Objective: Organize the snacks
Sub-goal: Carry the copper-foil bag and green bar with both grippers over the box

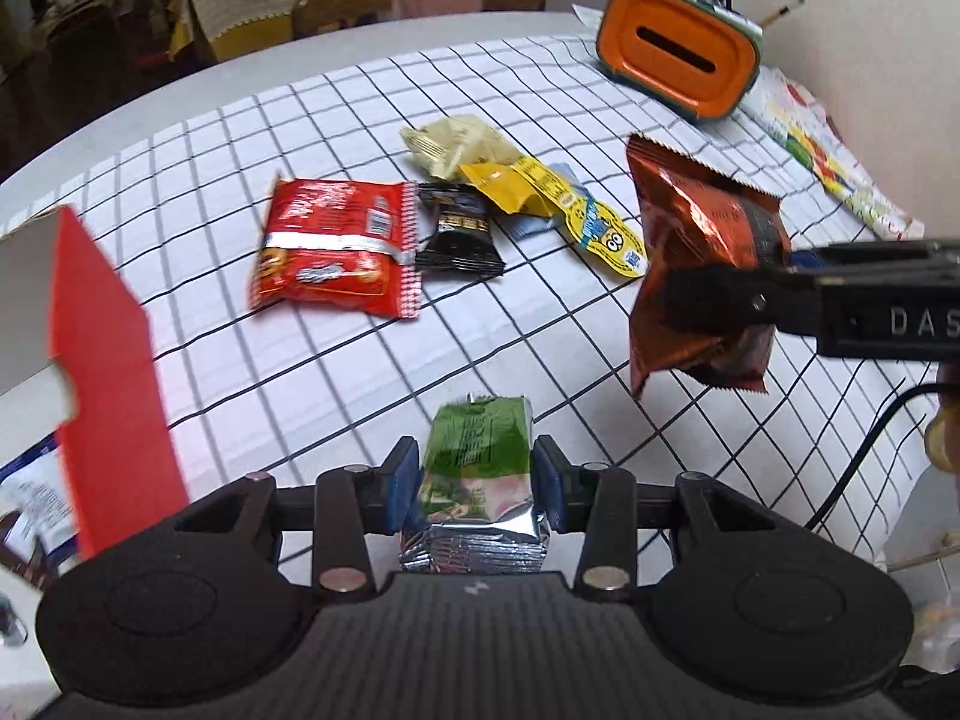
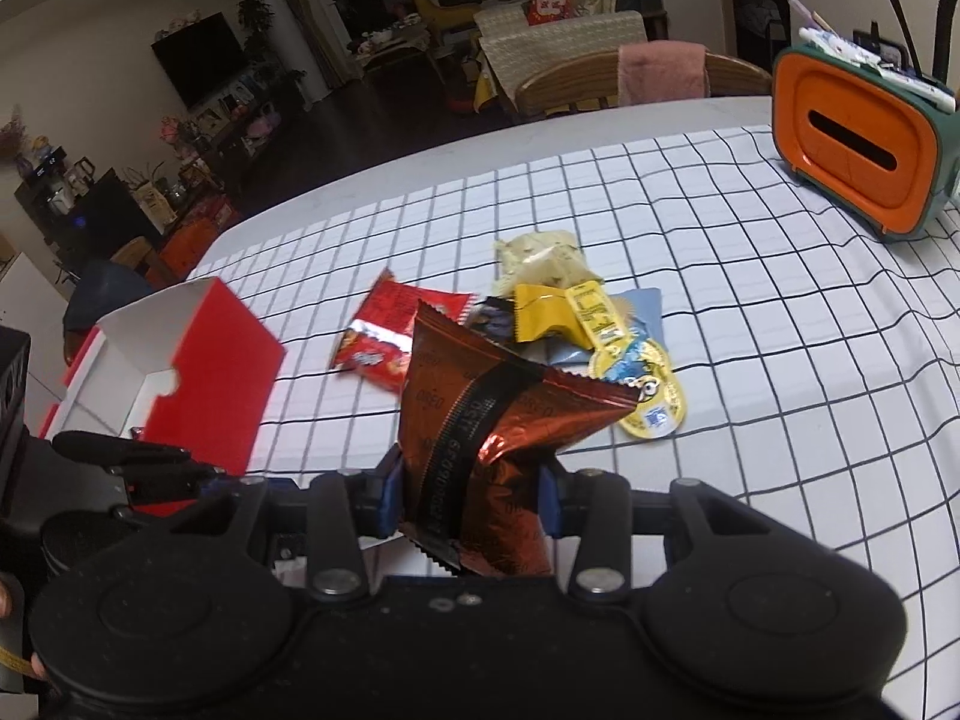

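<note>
The left claw (image 1: 474,483) squeezes a green snack pack (image 1: 477,468); the right claw (image 2: 468,495) grips a shiny brown bag (image 2: 480,420) above the worktop (image 2: 750,360); more snacks (image 1: 336,246) lie near a red box (image 2: 222,360).

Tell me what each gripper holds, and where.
Left gripper: green snack pack, gripped across its sides. Right gripper: brown snack bag, gripped near its lower end.
</note>
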### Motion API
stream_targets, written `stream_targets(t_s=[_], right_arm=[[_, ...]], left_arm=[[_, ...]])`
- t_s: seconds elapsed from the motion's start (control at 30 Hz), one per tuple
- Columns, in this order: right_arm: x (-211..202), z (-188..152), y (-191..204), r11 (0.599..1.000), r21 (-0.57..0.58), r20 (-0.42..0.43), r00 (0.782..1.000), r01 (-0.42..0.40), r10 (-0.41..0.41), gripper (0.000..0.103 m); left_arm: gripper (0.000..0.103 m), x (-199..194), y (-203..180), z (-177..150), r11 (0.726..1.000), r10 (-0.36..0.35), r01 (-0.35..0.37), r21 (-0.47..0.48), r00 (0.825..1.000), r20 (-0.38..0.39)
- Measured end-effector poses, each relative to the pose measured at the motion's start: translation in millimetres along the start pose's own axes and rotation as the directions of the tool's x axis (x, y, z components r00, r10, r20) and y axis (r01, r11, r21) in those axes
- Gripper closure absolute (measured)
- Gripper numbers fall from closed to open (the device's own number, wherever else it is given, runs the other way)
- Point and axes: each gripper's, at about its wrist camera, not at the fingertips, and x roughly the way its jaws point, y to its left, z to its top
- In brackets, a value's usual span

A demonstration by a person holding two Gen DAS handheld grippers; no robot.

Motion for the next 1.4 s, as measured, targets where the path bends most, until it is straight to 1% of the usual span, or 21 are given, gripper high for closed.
stream_targets(t_s=[0.03,0.17,0.37,0.43,0.5,0.53,0.57,0.6,0.63,0.67,0.73,0.83,0.9,0.97,1.0,1.03,1.1,1.17,1.23,1.4], right_arm=[[-2.5,-1.1,3.4,1.000,-0.001,0.002,1.000,-0.003,0.003,0.063],[-10.7,-5.6,19.5,1.000,-0.017,0.008,1.000,-0.006,0.006,0.063],[-20.4,-13.6,29.4,1.000,-0.008,0.019,1.000,0.003,-0.002,0.063],[-23.0,-18.1,28.9,1.000,0.001,0.021,1.000,0.009,-0.009,0.063],[-24.4,-22.8,26.7,1.000,0.016,0.015,1.000,0.014,-0.015,0.063],[-24.8,-24.8,24.3,1.000,0.023,0.015,1.000,0.015,-0.015,0.063],[-25.6,-27.2,22.6,0.999,0.030,0.015,1.000,0.016,-0.016,0.063],[-27.2,-30.3,21.2,0.999,0.038,0.016,1.000,0.017,-0.018,0.063],[-27.9,-32.9,19.1,0.999,0.049,0.018,1.000,0.017,-0.018,0.063],[-28.6,-35.9,17.2,0.998,0.061,0.019,1.000,0.016,-0.017,0.063],[-28.6,-41.7,13.2,0.996,0.087,0.019,1.000,0.015,-0.017,0.063],[-27.6,-51.7,6.7,0.992,0.124,0.010,1.000,0.017,-0.018,0.063],[-27.0,-57.9,3.7,0.990,0.140,0.003,1.000,0.020,-0.021,0.063],[-26.3,-63.0,0.7,0.988,0.152,-0.003,1.000,0.023,-0.023,0.063],[-27.1,-65.6,0.4,0.987,0.157,-0.005,1.000,0.025,-0.024,0.063],[-27.0,-67.3,-0.2,0.987,0.161,-0.007,1.000,0.024,-0.024,0.063],[-26.1,-70.6,-0.9,0.985,0.170,-0.011,1.000,0.022,-0.021,0.063],[-25.4,-72.4,-1.0,0.985,0.173,-0.013,1.000,0.022,-0.020,0.063],[-24.9,-73.3,-0.7,0.984,0.174,-0.011,1.000,0.021,-0.019,0.063],[-24.6,-73.0,0.6,0.985,0.173,-0.011,1.000,0.022,-0.020,0.063]], left_arm=[[0.093,-4.5,1.8,-1.7,1.000,-0.006,0.006,-0.004,1.000,-0.002],[0.093,-20.3,10.3,-8.7,1.000,-0.005,0.005,-0.004,1.000,0.011],[0.093,-24.1,22.8,-17.2,1.000,-0.011,0.011,0.001,1.000,0.006],[0.092,-20.6,24.4,-18.8,1.000,-0.018,0.018,0.008,1.000,-0.012],[0.088,-14.2,26.8,-19.8,1.000,-0.029,0.029,-0.001,0.999,-0.041],[0.080,-11.1,27.4,-20.4,0.999,-0.035,0.035,-0.004,0.998,-0.052],[0.066,-7.6,27.5,-21.1,0.999,-0.038,0.038,-0.004,0.997,-0.062],[0.057,-4.3,26.8,-21.8,0.999,-0.034,0.034,-0.001,0.997,-0.068],[0.039,-1.7,25.8,-22.5,1.000,-0.025,0.025,0.004,0.997,-0.069],[0.031,1.3,24.2,-22.8,1.000,-0.019,0.020,0.013,0.998,-0.068],[0.031,11.8,17.8,-22.2,0.999,-0.010,0.014,0.050,0.996,-0.088],[0.031,31.7,5.1,-24.7,0.990,0.032,-0.014,0.139,0.992,-0.124],[0.031,40.7,-0.7,-26.6,0.984,0.031,-0.004,0.177,0.989,-0.146],[0.032,44.8,-5.2,-28.2,0.979,0.041,-0.011,0.202,0.988,-0.148],[0.033,45.5,-5.9,-28.2,0.978,0.043,-0.011,0.209,0.988,-0.148],[0.039,46.0,-5.8,-27.9,0.978,0.040,-0.008,0.209,0.988,-0.151],[0.045,47.5,-4.9,-27.6,0.978,0.052,-0.019,0.208,0.987,-0.152],[0.057,48.9,-3.4,-28.0,0.977,0.067,-0.034,0.208,0.986,-0.152],[0.060,50.0,-1.9,-29.2,0.977,0.082,-0.049,0.207,0.985,-0.152],[0.061,49.3,-3.8,-33.0,0.977,0.098,-0.071,0.201,0.987,-0.131]])
